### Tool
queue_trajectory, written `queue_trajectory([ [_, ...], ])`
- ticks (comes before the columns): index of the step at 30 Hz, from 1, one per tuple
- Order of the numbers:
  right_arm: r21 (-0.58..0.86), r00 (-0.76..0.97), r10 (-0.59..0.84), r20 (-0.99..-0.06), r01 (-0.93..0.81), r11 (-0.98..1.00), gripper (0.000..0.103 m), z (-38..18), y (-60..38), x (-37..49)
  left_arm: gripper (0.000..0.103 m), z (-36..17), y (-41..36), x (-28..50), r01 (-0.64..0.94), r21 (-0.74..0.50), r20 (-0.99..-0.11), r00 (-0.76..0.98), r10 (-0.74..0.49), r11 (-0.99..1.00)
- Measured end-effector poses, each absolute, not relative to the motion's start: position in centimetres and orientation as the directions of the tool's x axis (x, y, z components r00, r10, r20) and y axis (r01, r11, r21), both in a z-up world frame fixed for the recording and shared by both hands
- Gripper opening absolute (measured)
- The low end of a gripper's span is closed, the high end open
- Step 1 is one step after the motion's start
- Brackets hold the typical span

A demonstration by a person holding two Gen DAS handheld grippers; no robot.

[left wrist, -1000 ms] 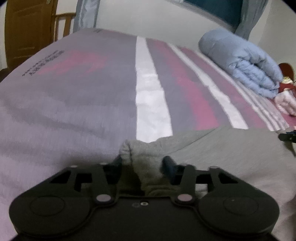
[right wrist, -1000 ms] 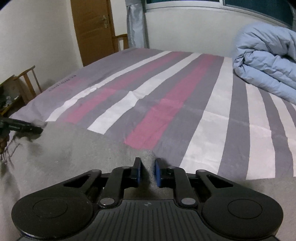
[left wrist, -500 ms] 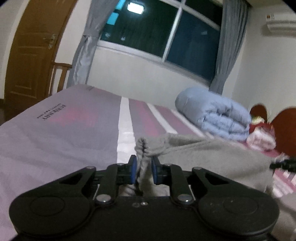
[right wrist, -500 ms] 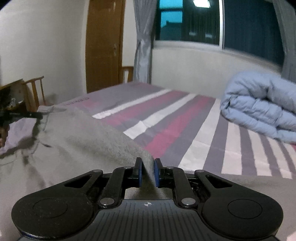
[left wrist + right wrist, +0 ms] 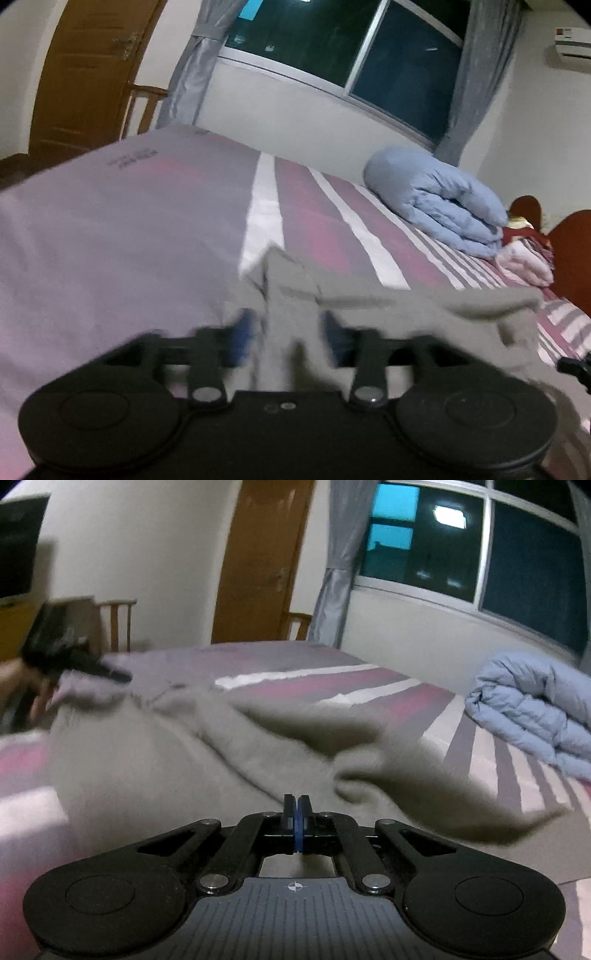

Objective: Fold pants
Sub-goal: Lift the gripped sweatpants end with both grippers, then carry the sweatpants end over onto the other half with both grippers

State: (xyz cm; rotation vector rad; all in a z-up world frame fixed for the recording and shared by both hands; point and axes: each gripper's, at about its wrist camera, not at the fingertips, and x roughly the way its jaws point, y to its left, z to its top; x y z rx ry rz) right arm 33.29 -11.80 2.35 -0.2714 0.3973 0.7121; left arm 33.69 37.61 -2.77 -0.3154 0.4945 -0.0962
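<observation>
Pants (image 5: 406,310): grey, soft, rumpled, lying across the near part of a bed (image 5: 110,229), right under and just ahead of both grippers. In the right wrist view, heaped in thick folds from far left to far right in front of the fingers, one flap blurred at the right.

Beyond the left gripper, striped bedding in grey, pink and white, reaching away to the far wall. Above and ahead, a wide dark window (image 5: 332,40) with grey curtains either side. Up to the left, a brown wooden door (image 5: 88,74), a wooden chair back just beside it. Ahead and to the right, a rolled pale blue duvet (image 5: 436,206) on the stripes, well apart from the pants; past it, pink and red cloth against a dark red headboard.

Left gripper (image 5: 286,325): jaws just now opening, standing well apart, blurred. A ridge of the grey cloth between the blue fingers (image 5: 242,332), loose, not pinched by either one as far as the blur allows.

Right gripper (image 5: 297,801): jaws just now closing, blue pads (image 5: 290,805) pressed flat together, nothing seen between them, grey cloth lying just past the tips.

Far left of the right gripper, the other gripper's black fingers over the edge of the pants, with a hand (image 5: 22,679) behind them, blurred.
</observation>
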Motion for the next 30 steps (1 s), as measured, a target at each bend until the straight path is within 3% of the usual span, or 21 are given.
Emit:
queue_trajectory([
  [1,-0.072,0.690,0.583,-0.430,-0.669,0.739,0.001,2.6,-12.1,33.9,0.087,-2.0,38.0,35.1,0.006,-0.295,-0.462,0.874,-0.148,0.955],
  [7,0.040,0.744,0.504,-0.439,-0.544,0.838,0.004,3.6,-12.7,41.2,0.065,-1.5,38.6,44.9,0.090,-0.200,-0.623,0.757,-0.197,0.976],
  [9,0.075,0.751,0.479,-0.455,-0.503,0.861,0.018,3.6,-12.8,44.3,0.064,-3.0,38.7,47.1,0.102,-0.209,-0.672,0.707,-0.219,0.973],
  [11,0.097,0.766,0.471,-0.436,-0.481,0.871,0.066,3.8,-13.0,46.3,0.064,-4.8,38.7,48.6,0.115,-0.233,-0.711,0.657,-0.250,0.966],
  [12,0.093,0.777,0.465,-0.424,-0.474,0.876,0.071,4.1,-13.1,47.1,0.064,-5.5,38.6,49.1,0.118,-0.236,-0.715,0.651,-0.255,0.965],
  [20,0.085,0.683,0.580,-0.444,-0.613,0.786,0.065,4.1,-11.5,50.2,0.063,-7.4,38.8,50.8,0.148,-0.333,-0.677,0.650,-0.345,0.931],
  [21,0.065,0.683,0.565,-0.463,-0.610,0.790,0.065,3.8,-10.8,50.9,0.060,-7.5,38.4,50.9,0.151,-0.324,-0.677,0.653,-0.340,0.934],
  [22,0.065,0.679,0.564,-0.470,-0.611,0.789,0.065,3.5,-10.5,51.4,0.045,-7.4,38.0,51.0,0.163,-0.306,-0.678,0.654,-0.335,0.938],
  [23,0.084,0.659,0.575,-0.485,-0.619,0.781,0.055,3.4,-10.2,52.1,0.033,-7.3,37.6,50.9,0.181,-0.293,-0.674,0.657,-0.337,0.939],
  [24,0.098,0.644,0.578,-0.501,-0.622,0.777,0.038,3.1,-10.1,52.5,0.026,-7.2,37.2,50.7,0.199,-0.275,-0.669,0.662,-0.336,0.941],
  [25,0.109,0.628,0.571,-0.529,-0.617,0.779,0.010,2.9,-9.9,53.0,0.017,-6.9,36.9,50.7,0.211,-0.267,-0.658,0.672,-0.338,0.940],
  [26,0.103,0.629,0.564,-0.536,-0.614,0.783,0.010,2.7,-9.9,52.7,0.010,-6.6,36.9,50.2,0.215,-0.256,-0.641,0.692,-0.332,0.943],
  [30,0.089,0.652,0.557,-0.515,-0.605,0.791,0.010,3.5,-10.4,51.0,0.004,-4.9,37.5,47.4,0.228,-0.267,-0.519,0.784,-0.339,0.936],
])
